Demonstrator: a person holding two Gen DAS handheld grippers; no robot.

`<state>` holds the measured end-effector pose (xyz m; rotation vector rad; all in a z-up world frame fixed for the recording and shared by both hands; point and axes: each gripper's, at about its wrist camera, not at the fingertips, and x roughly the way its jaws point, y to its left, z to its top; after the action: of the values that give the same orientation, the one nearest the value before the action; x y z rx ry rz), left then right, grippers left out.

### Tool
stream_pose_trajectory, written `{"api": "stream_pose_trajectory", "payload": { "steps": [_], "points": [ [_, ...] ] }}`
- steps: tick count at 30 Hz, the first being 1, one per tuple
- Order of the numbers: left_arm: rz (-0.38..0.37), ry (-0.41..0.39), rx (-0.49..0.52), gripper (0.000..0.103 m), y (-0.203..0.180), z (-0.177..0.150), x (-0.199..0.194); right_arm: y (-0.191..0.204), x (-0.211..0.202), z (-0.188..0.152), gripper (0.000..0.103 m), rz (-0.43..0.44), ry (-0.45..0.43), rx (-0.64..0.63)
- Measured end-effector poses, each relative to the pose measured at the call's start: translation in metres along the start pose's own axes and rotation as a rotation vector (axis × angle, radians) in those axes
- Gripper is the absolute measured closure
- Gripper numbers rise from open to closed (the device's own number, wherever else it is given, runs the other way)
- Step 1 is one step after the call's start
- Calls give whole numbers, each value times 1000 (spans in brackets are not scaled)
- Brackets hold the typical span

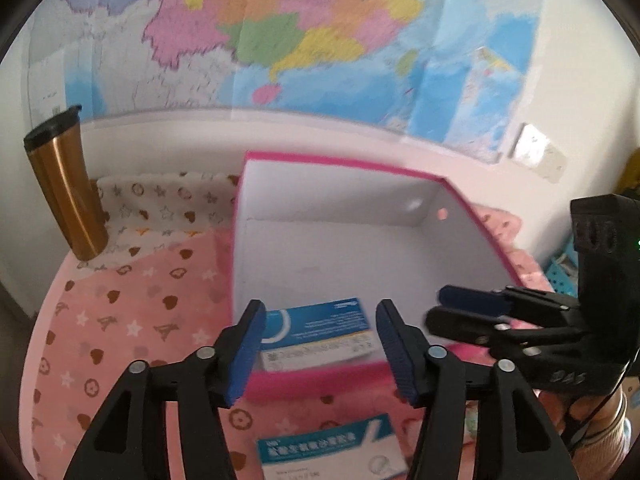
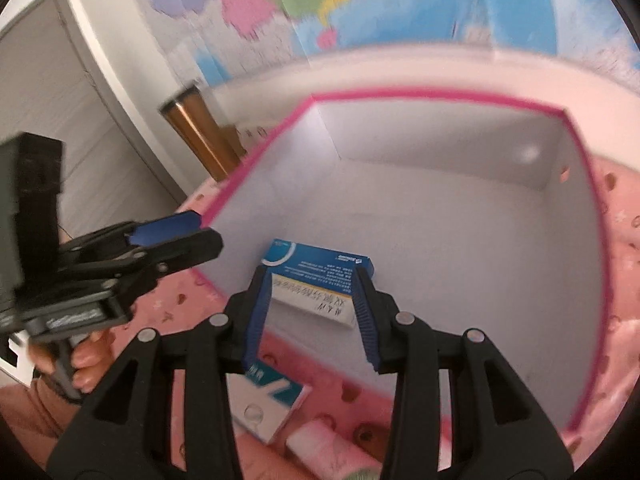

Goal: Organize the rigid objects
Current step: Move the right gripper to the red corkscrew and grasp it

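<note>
One blue medicine box (image 2: 320,268) lies inside the pink-rimmed storage box (image 2: 440,96), near corner, print blurred. Second medicine carton (image 1: 332,452) outside on the pink blanket (image 1: 120,320), partly hidden. Left gripper (image 1: 320,348) and right gripper (image 2: 310,316) both spread apart, holding nothing. One gold tumbler (image 1: 64,184) behind.

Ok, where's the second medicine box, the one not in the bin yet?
The second medicine box lies on the pink cloth just outside the pink bin's near wall, at the bottom of the left wrist view, below the left gripper.
</note>
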<state>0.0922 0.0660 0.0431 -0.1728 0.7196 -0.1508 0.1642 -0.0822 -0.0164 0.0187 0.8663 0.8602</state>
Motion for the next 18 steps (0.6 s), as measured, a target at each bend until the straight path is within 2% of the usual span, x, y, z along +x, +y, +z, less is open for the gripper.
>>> {"api": "stream_pose_trajectory", "payload": {
  "steps": [2, 8, 13, 18],
  "points": [
    [-44, -31, 31, 39, -11, -9, -12, 3, -22, -9, 51, -18, -38, -23],
    [-153, -30, 121, 38, -46, -38, -24, -1, -84, -53, 50, -86, -100, -50],
    [-218, 37, 168, 38, -71, -65, -17, -4, -96, -92, 50, -144, -46, -60],
    [-254, 104, 173, 38, -82, -87, -7, -5, -83, -128, 50, -177, 59, -73]
  ]
}}
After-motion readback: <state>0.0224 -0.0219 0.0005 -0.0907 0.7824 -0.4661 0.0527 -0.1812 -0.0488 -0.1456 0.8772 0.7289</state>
